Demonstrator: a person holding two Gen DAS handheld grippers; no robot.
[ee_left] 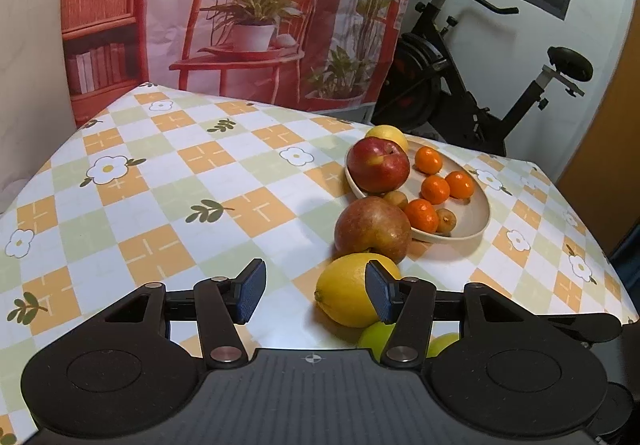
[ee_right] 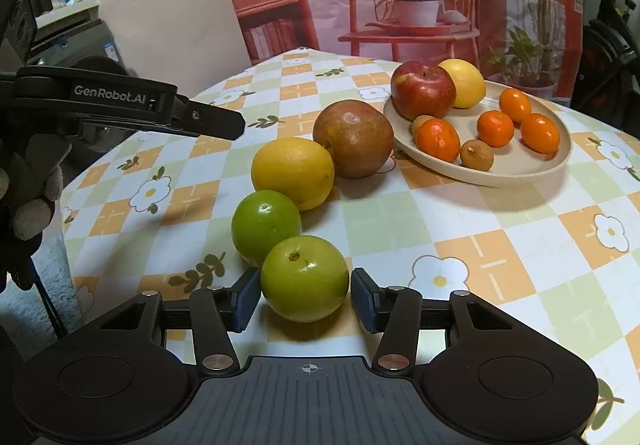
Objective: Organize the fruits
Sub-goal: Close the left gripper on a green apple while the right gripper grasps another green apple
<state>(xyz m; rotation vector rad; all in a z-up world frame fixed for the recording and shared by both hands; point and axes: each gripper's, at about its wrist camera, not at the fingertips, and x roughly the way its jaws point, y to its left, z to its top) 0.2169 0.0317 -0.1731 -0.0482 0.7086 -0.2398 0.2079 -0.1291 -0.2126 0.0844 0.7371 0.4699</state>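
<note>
Left wrist view: the left gripper (ee_left: 316,291) is held above the table (ee_left: 168,205) with its fingers spread wide and nothing between them; the right pad is seen in front of a yellow lemon (ee_left: 348,291) without any sign of contact. Beyond the lemon, a brownish apple (ee_left: 372,229) is seen against the near rim of the plate (ee_left: 478,215). On the plate are counted a red apple (ee_left: 378,169), a second lemon (ee_left: 388,135), four small oranges (ee_left: 434,189) and two small brown fruits (ee_left: 446,220). Right wrist view: the right gripper (ee_right: 306,299) is lowered around the nearer green apple (ee_right: 305,279), its fingers wide on either side; touch cannot be confirmed. A second green apple (ee_right: 266,227), the lemon and the brownish apple are laid in a line running towards the plate. The task is judged to be partly done: the plate is already stocked, while four fruits are left on the tablecloth, the nearest of them apparently about to be gripped.
</note>
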